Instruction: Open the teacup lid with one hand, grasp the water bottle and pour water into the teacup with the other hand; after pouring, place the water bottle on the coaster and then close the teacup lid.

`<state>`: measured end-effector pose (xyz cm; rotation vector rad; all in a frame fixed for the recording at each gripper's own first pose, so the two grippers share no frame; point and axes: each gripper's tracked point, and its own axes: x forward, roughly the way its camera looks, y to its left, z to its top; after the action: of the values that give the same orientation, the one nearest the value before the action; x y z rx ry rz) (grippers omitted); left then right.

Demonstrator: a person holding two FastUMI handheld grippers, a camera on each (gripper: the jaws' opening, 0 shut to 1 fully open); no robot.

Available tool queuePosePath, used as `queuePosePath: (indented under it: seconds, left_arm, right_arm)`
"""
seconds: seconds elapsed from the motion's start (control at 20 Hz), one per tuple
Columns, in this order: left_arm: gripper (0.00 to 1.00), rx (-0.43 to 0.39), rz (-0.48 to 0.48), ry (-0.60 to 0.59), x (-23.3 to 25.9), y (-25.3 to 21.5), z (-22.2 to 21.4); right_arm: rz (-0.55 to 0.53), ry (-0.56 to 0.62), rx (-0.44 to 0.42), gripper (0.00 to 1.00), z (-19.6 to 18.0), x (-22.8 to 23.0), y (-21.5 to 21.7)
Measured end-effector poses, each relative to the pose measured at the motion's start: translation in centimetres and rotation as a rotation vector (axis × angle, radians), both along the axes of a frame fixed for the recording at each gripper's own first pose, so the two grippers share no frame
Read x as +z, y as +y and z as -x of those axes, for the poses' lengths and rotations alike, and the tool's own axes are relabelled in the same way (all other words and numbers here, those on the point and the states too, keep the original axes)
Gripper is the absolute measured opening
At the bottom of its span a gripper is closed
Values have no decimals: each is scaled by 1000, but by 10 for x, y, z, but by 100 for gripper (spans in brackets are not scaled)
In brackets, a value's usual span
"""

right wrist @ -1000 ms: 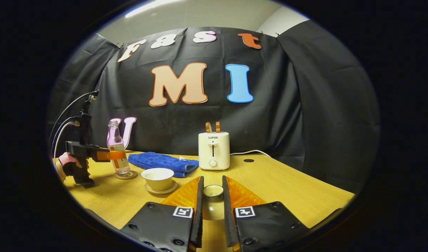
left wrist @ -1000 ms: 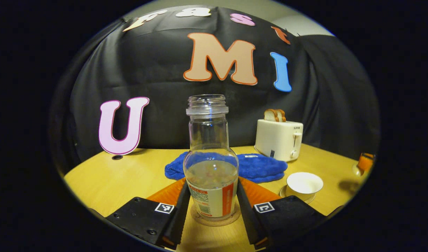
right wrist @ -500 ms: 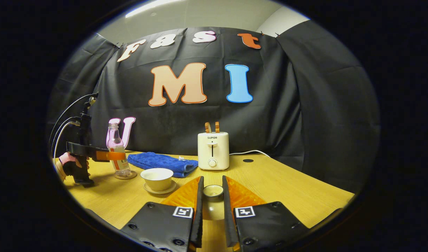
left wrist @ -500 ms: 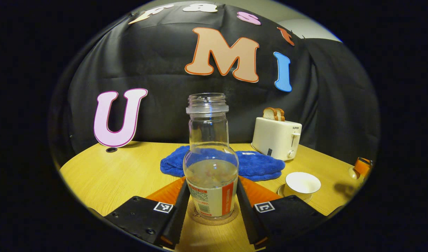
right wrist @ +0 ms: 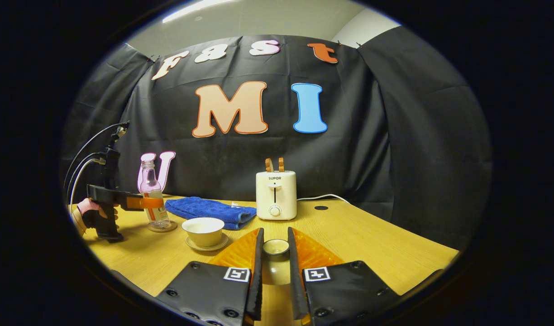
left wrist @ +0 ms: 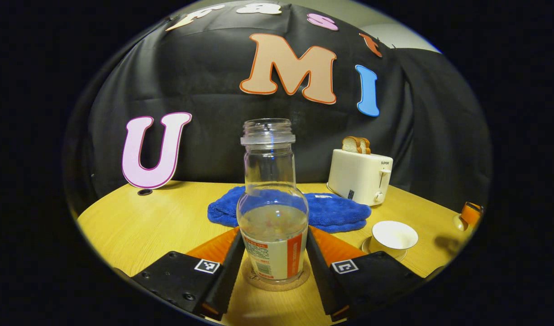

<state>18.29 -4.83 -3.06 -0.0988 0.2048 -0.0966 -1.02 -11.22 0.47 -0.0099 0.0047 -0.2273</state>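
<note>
A clear water bottle (left wrist: 272,217), partly filled and with no cap, stands upright on the round coaster (left wrist: 275,284). My left gripper (left wrist: 273,233) is shut on the bottle, one finger on each side of the label. The same gripper (right wrist: 143,202), bottle (right wrist: 152,199) and holding hand (right wrist: 89,210) appear at the left of the right gripper view. The white teacup (left wrist: 394,234) (right wrist: 205,225) sits uncovered on its saucer (right wrist: 207,247), to the right of the bottle. My right gripper (right wrist: 275,235) is shut on the teacup lid (right wrist: 275,247), held above the table and to the right of the cup.
A blue cloth (left wrist: 336,213) (right wrist: 204,209) lies behind the bottle and cup. A white toaster (left wrist: 360,177) (right wrist: 276,194) holding bread stands at the back, its cord trailing right. The wooden table (right wrist: 372,240) spreads out to the right of the lid.
The left gripper's fingers have spread very slightly beside the bottle, which now rests on the coaster. The right gripper and lid have stayed put.
</note>
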Motion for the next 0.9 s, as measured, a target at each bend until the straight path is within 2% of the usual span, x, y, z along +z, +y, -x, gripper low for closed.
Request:
queuePosePath:
  seconds: [0.3, 0.65, 0.9]
  left_arm:
    - [79, -9, -29, -10, 1, -2, -1]
    - [95, -17, -57, -36, 5, -5, 3]
    - [95, -18, -89, -50, 3, -8, 10]
  right_arm:
    - [0, -1, 0, 29, 0, 0, 0]
    - [-1, -1, 0, 29, 0, 0, 0]
    - [0, -2, -1, 29, 0, -1, 0]
